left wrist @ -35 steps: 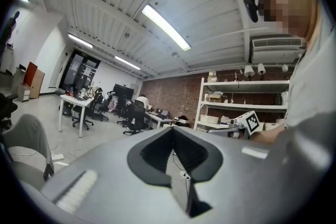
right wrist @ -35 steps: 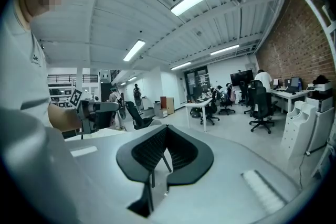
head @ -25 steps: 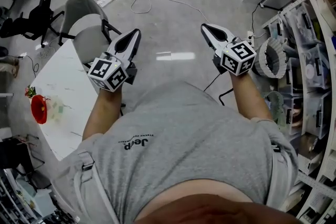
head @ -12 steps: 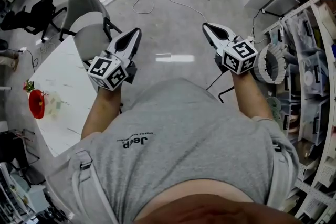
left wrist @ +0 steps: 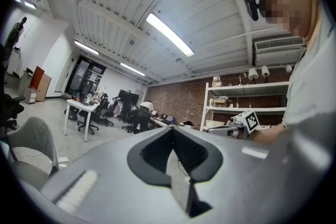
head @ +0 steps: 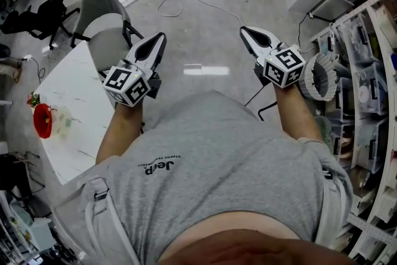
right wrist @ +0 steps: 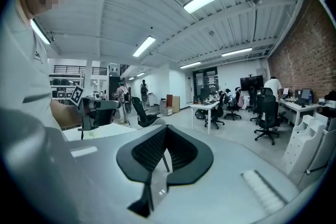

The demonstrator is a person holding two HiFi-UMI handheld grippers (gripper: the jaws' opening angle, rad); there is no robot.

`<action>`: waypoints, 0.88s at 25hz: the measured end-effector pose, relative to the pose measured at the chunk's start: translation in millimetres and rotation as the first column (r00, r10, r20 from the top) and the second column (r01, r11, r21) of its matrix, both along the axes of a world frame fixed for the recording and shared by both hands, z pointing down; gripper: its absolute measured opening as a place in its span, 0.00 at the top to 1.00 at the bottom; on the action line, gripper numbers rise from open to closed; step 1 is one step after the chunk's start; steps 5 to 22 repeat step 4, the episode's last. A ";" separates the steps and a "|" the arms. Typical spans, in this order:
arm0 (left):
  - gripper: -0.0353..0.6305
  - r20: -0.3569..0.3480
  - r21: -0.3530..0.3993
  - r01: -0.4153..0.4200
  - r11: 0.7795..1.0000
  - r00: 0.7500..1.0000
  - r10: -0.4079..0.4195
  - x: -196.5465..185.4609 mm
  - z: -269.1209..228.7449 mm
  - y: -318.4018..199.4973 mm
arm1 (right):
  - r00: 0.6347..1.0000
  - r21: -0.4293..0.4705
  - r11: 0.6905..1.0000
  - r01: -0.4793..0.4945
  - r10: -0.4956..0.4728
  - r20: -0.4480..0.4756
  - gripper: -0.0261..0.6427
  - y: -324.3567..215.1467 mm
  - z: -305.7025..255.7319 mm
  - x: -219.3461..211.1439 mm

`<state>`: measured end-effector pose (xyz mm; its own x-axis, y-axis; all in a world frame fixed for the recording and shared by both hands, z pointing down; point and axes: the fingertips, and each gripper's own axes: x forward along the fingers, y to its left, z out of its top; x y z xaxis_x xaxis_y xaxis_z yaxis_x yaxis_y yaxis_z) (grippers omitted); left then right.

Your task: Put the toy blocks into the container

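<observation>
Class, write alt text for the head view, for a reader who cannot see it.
A person in a grey T-shirt holds the left gripper and right gripper, both shut and empty, above the floor. A white table stands at left, shelves at right.

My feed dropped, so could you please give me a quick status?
Left gripper shut, empty. Right gripper shut, empty. Red item on white table, untouched; blocks not discernible. Grey chair beside table.

The right gripper [right wrist: 165,131] points out across an open office with its jaws closed tip to tip, the left gripper [right wrist: 105,105] at left before a white table [right wrist: 113,130], black office chairs [right wrist: 265,113] ahead, and a brick wall [right wrist: 310,44] at right.
</observation>
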<state>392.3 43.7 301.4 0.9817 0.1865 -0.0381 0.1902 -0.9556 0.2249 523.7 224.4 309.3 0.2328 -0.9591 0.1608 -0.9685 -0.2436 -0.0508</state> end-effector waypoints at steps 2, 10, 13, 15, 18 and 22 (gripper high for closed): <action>0.86 0.003 -0.003 0.002 1.000 1.000 -0.002 -2.4 0.5 1.3 | 1.000 0.003 1.000 0.001 -0.001 0.003 0.96 1.8 0.6 -2.2; 0.86 0.008 -0.007 0.005 1.000 1.000 -0.005 -5.2 1.0 2.6 | 1.000 0.006 1.000 0.002 -0.002 0.005 0.96 3.6 1.4 -4.7; 0.86 0.008 -0.007 0.005 1.000 1.000 -0.005 -5.2 1.0 2.6 | 1.000 0.006 1.000 0.002 -0.002 0.005 0.96 3.6 1.4 -4.7; 0.86 0.008 -0.007 0.005 1.000 1.000 -0.005 -5.2 1.0 2.6 | 1.000 0.006 1.000 0.002 -0.002 0.005 0.96 3.6 1.4 -4.7; 0.86 0.008 -0.007 0.005 1.000 1.000 -0.005 -5.2 1.0 2.6 | 1.000 0.006 1.000 0.002 -0.002 0.005 0.96 3.6 1.4 -4.7; 0.86 0.008 -0.007 0.005 1.000 1.000 -0.005 -5.2 1.0 2.6 | 1.000 0.006 1.000 0.002 -0.002 0.005 0.96 3.6 1.4 -4.7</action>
